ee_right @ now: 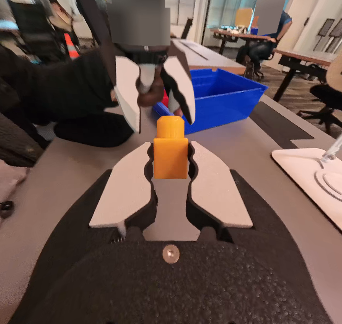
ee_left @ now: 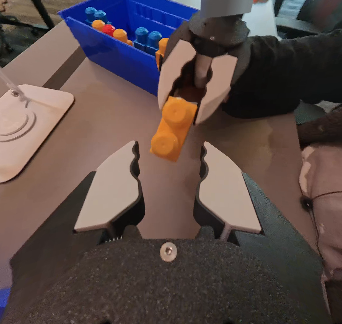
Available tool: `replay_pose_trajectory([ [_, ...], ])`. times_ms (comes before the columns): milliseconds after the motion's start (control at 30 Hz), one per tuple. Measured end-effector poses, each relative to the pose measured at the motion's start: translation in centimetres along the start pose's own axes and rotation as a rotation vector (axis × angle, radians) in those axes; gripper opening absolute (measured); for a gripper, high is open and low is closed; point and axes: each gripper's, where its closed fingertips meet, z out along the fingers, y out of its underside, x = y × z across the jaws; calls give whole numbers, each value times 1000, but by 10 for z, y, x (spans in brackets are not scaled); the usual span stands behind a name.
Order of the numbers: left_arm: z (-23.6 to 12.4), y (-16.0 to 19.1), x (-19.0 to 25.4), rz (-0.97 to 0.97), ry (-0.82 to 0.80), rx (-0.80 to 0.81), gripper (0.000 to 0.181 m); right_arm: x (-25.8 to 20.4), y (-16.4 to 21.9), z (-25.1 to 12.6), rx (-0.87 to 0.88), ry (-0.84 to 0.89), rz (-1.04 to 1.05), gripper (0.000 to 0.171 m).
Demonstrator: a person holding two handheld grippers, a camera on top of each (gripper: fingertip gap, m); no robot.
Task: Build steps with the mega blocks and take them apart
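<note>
The big grey surface (ee_left: 103, 148) holds everything here. On it, at about 11 o'clock in the left wrist view, sits a blue bin (ee_left: 118, 56) with blue, orange and red blocks (ee_left: 120, 35) standing inside. At 9 o'clock lies a flat white base (ee_left: 37, 122) with a thin clear stem. The right gripper (ee_right: 170, 145) is closed on an orange block (ee_right: 170, 159) with two bumps, pinching its end between the tips. In the right wrist view the block stands straight up in the middle of the picture. In the left wrist view the same block hangs just above the surface, tilted, a little past 12 o'clock from the left gripper (ee_left: 170, 145). The left gripper is wide open and holds nothing. Its tips sit near the low end of the block but do not touch it. I think this is the very start of building the steps, since no blocks are stuck together on the surface yet. The next move probably needs the right gripper to set the orange block flat on the surface with its bumps up. Then the left gripper could steady it, or fetch another block from the bin.
</note>
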Motion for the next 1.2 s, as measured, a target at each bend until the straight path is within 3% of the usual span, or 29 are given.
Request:
replay_pose_trajectory([
  [167,12,-1,6,1,66,115,57,-7,-18,-8,125,-76,64,35],
  [300,23,1,9,17,84,130,38,-6,-14,-8,105,-79,66,35],
  [500,39,27,1,38,47,-19,36,5,36,-9,-242,-9,-41,36],
  [733,66,59,-10,35,30,-165,36,17,81,-11,-501,55,-41,36],
  [1200,75,80,-22,71,10,-233,37,20,118,-11,-687,90,-42,33],
])
